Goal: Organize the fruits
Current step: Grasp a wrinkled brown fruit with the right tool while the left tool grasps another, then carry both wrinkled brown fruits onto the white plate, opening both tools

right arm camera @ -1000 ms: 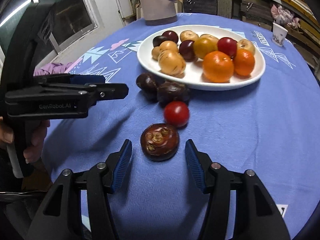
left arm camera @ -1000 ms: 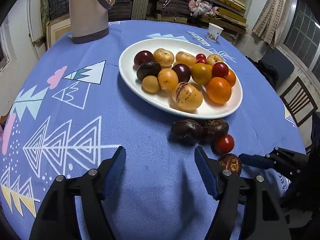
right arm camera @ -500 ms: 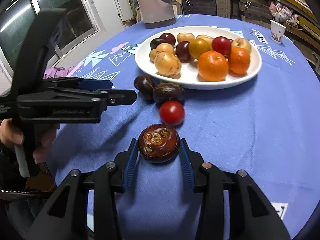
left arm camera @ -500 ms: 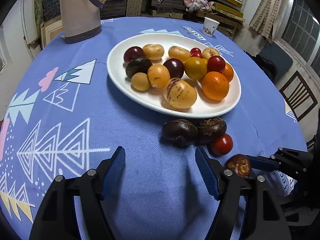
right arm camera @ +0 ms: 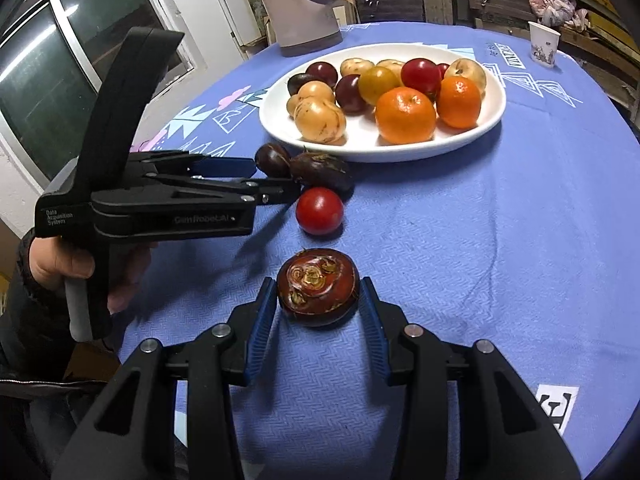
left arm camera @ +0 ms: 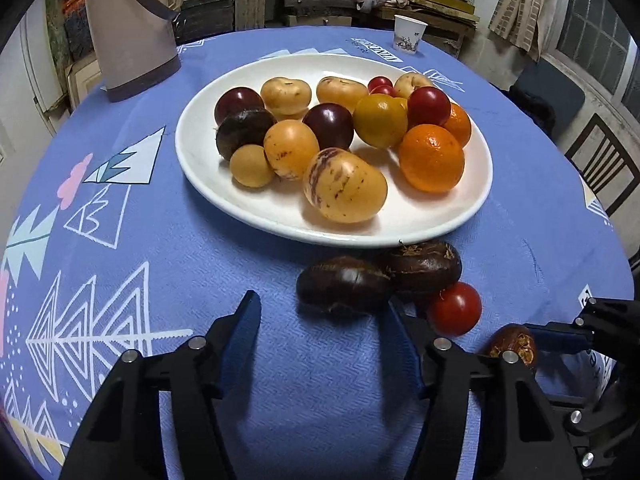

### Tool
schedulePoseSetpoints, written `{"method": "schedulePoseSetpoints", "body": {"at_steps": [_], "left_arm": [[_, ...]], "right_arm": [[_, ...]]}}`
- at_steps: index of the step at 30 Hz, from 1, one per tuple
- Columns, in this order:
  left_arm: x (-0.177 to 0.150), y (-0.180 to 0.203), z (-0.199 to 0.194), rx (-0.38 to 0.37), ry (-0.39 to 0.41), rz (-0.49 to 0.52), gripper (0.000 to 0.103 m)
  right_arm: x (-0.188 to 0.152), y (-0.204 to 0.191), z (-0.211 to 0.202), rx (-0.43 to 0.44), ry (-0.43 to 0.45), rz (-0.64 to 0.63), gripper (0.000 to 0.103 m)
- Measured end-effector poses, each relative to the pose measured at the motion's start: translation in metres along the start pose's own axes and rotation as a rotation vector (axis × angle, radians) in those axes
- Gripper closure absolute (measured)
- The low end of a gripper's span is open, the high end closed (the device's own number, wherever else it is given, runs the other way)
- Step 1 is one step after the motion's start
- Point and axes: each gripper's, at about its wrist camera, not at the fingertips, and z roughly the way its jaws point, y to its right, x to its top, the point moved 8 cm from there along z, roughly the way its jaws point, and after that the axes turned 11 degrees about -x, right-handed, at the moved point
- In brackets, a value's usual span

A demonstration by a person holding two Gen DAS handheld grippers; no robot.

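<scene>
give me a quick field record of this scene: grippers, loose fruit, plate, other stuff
right gripper: shut on the flat reddish-brown water chestnut
left gripper: jaws closing, nothing pressed between them; dark brown chestnut just ahead
loose on blue patterned tablecloth: second dark brown chestnut, small red tomato
white oval plate: piled with oranges, yellow and dark red fruit
far side: beige jug, white paper cup

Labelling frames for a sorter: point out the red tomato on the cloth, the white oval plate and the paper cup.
red tomato (right arm camera: 319, 211), right wrist view, middle.
white oval plate (left arm camera: 256, 210), left wrist view, bare near rim.
paper cup (left arm camera: 408, 33), left wrist view, side wall.
</scene>
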Motion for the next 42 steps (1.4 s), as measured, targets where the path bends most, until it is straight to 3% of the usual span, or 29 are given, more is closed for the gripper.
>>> {"method": "schedulePoseSetpoints", "body": {"at_steps": [1,3,17,28,35,42], "left_arm": [[0.0,0.0,0.0,0.0,0.001,-0.001,0.043],[0.003,-0.001,-0.001,-0.018,0.009,-0.005,0.063],[-0.009,-0.007,-0.019,-0.074,0.033,-0.076,0.063],[0.005,0.003,-0.05,-0.064,0.095,-0.036,0.063],[0.032,0.006,-0.066,-0.053,0.136,-0.01,0.063],[0.078,0.003,-0.062,-0.048,0.16,0.008,0.063]], "right_arm": [[0.0,0.0,0.001,-0.001,-0.002,0.003,0.062],[-0.001,0.0,0.002,0.0,-0.004,0.006,0.062],[0.003,0.003,-0.006,-0.001,0.019,0.017,0.062],[0.019,0.011,-0.025,0.002,0.066,0.034,0.062],[0.065,0.022,-0.052,-0.027,0.167,0.012,0.062],[0.12,0.034,-0.05,-0.057,0.22,0.003,0.062]]}}
